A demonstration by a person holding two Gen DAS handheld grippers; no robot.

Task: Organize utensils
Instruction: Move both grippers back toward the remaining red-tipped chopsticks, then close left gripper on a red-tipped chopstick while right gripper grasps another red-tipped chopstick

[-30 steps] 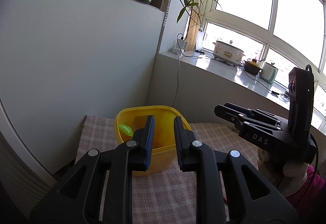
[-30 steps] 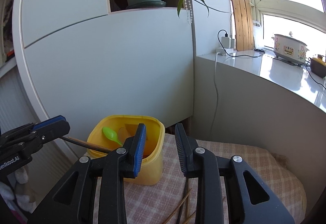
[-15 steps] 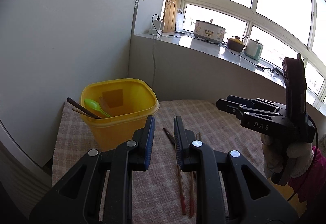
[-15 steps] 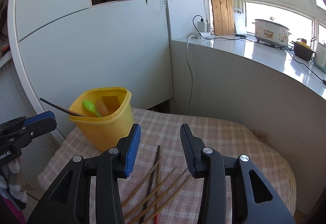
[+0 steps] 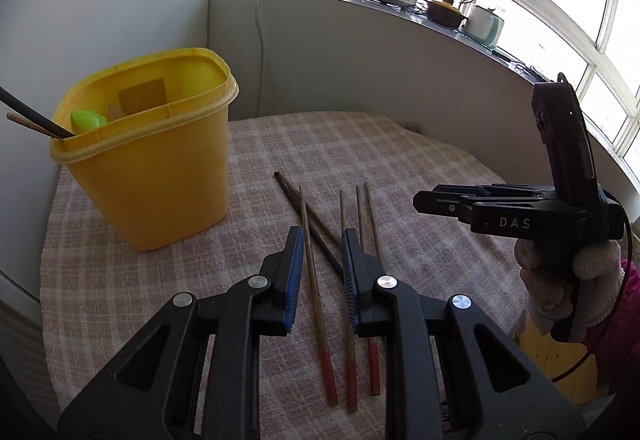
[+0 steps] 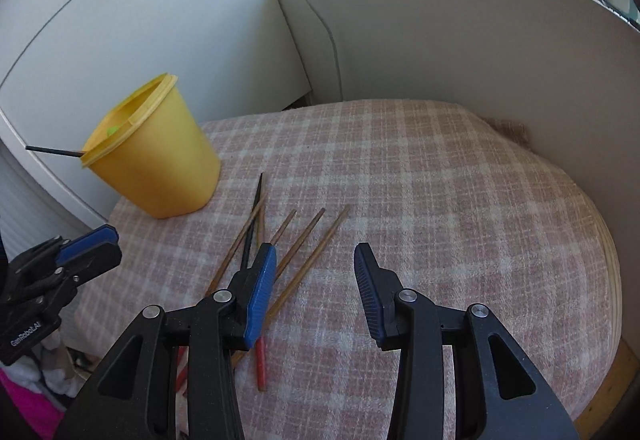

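Showing green spoon (image 5: 88, 119) inside yellow bin (image 5: 148, 176): left wrist only.

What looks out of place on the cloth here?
The chopsticks lie loose and fanned on the cloth, a black one crossing the brown ones, beside the yellow bin, which already holds a few utensils. Nothing is spilled or broken.
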